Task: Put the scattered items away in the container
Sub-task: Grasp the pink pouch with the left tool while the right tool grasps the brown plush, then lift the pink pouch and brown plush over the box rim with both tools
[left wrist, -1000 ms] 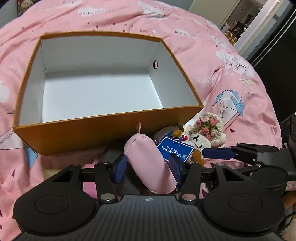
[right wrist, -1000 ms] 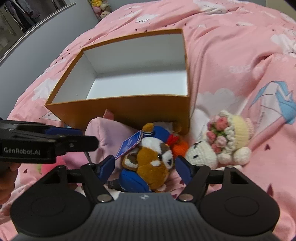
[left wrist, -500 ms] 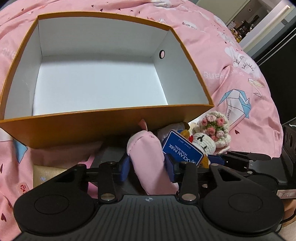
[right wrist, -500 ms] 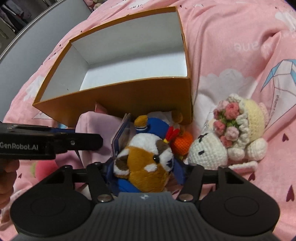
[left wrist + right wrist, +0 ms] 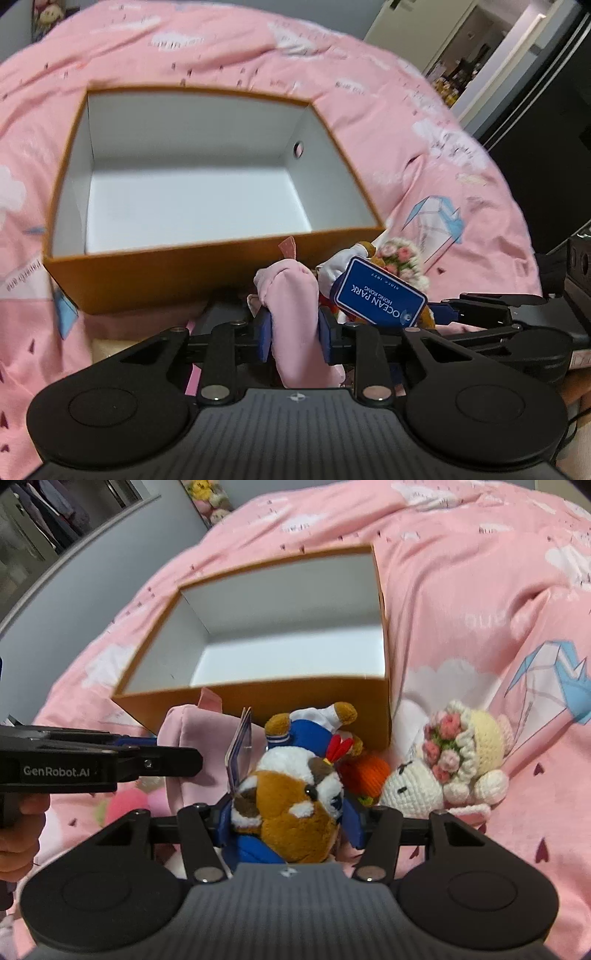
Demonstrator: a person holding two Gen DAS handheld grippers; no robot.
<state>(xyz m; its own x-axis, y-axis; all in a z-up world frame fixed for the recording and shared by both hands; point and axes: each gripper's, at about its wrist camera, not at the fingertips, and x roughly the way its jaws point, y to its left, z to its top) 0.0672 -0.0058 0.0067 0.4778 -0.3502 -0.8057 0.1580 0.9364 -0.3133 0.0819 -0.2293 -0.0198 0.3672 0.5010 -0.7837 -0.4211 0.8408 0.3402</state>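
- The left gripper has its blue pads pressed on both sides of a pink pouch; its jaws are closing, squeezing the soft cloth between them.
- The pouch sticks up between the pads, just in front of the near wall of the box.
- The right gripper clasps a plush, brown and white with a blue outfit; its jaws are closing with the toy's head filling the gap, pads against both sides.
- A blue tag reading "OCEAN PARK HONG KONG" hangs off the plush, next to the pouch.
- The box is orange outside, white inside, open on top, and nothing shows in it. It sits on the bedspread, pink with clouds and paper cranes.
- A crochet doll, white with a flower crown, lies on the bedspread just beside the box's near right corner, touching or nearly touching the plush.
- A small orange ball sits between the plush and the doll.
- In the right wrist view, a hand holds the left gripper's handle at the left edge.
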